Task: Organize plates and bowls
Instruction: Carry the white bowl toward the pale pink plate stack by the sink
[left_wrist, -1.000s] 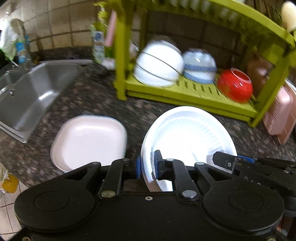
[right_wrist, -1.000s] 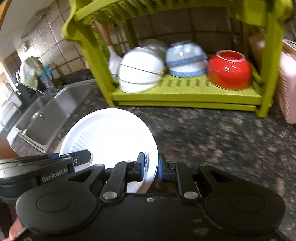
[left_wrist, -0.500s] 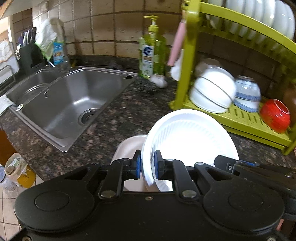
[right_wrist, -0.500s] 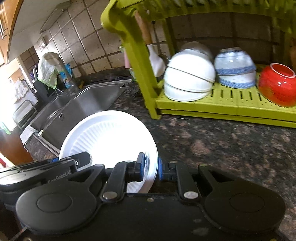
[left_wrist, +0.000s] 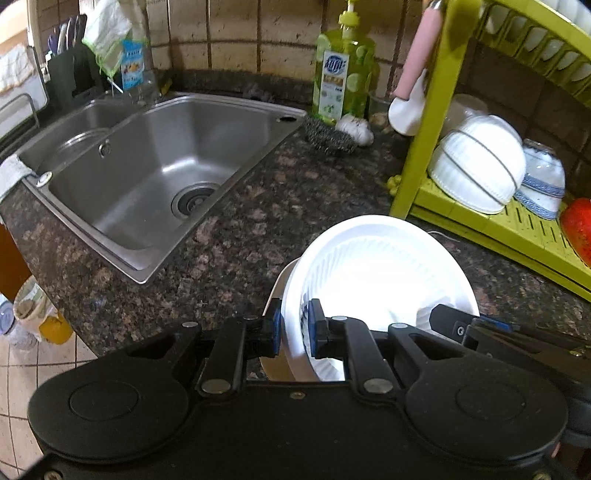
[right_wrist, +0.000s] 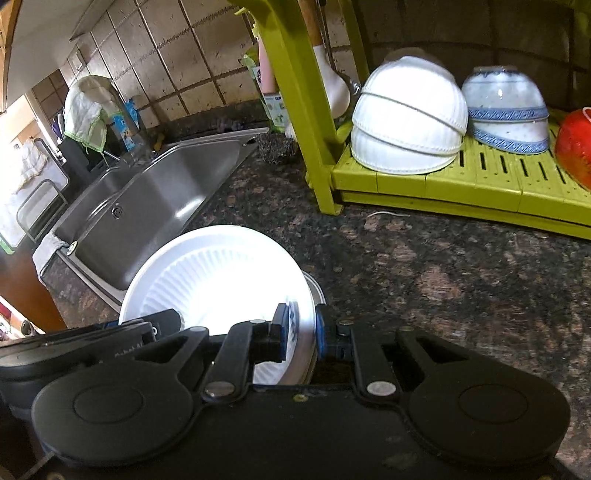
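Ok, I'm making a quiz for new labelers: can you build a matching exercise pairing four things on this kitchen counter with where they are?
Things:
1. round white plate
2. soap bottle
3. red bowl
4. steel scourer

Places:
A. on the lower shelf of the green rack
B. held at its rim by the left gripper and the right gripper
C. on the counter in front of the soap bottle
D. upright by the tiled wall, behind the sink corner

Pairs: 1-B, 2-D, 3-A, 4-C
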